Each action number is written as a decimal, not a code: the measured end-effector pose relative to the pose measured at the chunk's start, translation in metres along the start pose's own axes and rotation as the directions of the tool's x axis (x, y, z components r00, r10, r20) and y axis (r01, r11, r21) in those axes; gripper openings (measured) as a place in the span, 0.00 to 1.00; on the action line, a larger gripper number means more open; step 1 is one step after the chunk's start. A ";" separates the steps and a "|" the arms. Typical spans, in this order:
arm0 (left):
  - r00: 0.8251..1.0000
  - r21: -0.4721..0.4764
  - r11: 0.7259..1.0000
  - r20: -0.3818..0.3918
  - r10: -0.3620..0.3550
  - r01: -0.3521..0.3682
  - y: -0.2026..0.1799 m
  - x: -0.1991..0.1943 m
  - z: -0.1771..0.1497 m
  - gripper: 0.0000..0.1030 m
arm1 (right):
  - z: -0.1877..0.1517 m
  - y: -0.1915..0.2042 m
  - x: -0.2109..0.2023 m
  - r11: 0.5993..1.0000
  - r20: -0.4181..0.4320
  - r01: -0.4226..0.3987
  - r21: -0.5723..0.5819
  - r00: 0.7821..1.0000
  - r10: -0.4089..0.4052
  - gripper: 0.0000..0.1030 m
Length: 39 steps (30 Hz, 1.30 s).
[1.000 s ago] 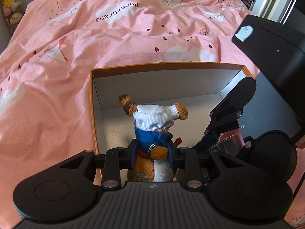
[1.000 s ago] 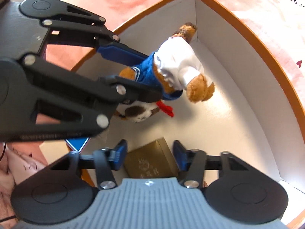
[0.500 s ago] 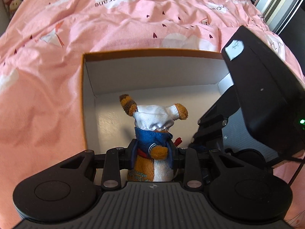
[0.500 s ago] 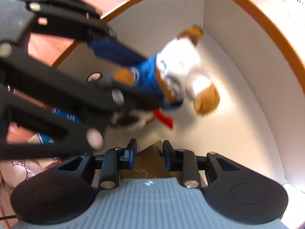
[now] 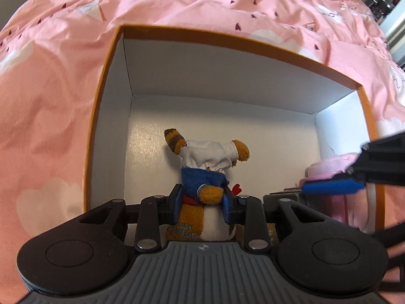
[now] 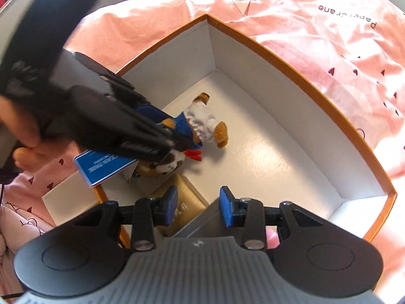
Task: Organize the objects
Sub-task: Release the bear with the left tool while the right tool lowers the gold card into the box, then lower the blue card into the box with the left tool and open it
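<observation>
While my left claw (image 5: 203,206) grips the plush toy (image 5: 206,174) low inside the box (image 5: 106,81), near its left wall, release comes next; my right claw (image 6: 198,209) gapes empty.

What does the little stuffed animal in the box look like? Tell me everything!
The stuffed animal is a small plush with orange-brown fur, a white belly, a striped ear, a white puffy hat, a blue top and something red at its neck. It looks soft and fuzzy. The left gripper is shut on its body, holding it head-first inside the white box with the orange rim, low over the floor.
</observation>
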State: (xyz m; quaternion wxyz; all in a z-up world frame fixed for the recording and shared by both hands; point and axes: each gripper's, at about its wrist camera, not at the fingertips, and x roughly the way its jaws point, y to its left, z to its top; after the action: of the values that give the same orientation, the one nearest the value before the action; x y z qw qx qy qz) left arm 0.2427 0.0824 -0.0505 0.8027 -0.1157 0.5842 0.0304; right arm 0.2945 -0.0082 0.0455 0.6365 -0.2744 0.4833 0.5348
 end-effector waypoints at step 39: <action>0.962 -0.041 0.986 -0.216 -0.167 0.162 0.020 -0.031 0.013 0.25 | -0.045 0.042 0.016 0.998 0.097 -0.015 0.061 0.995 0.009 0.38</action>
State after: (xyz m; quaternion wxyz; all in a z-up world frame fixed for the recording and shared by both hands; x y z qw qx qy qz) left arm 0.2417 0.1075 -0.0205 0.7321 -0.1756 0.6568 -0.0424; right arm 0.2397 -0.0291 0.0207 0.6640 -0.2256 0.4698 0.5362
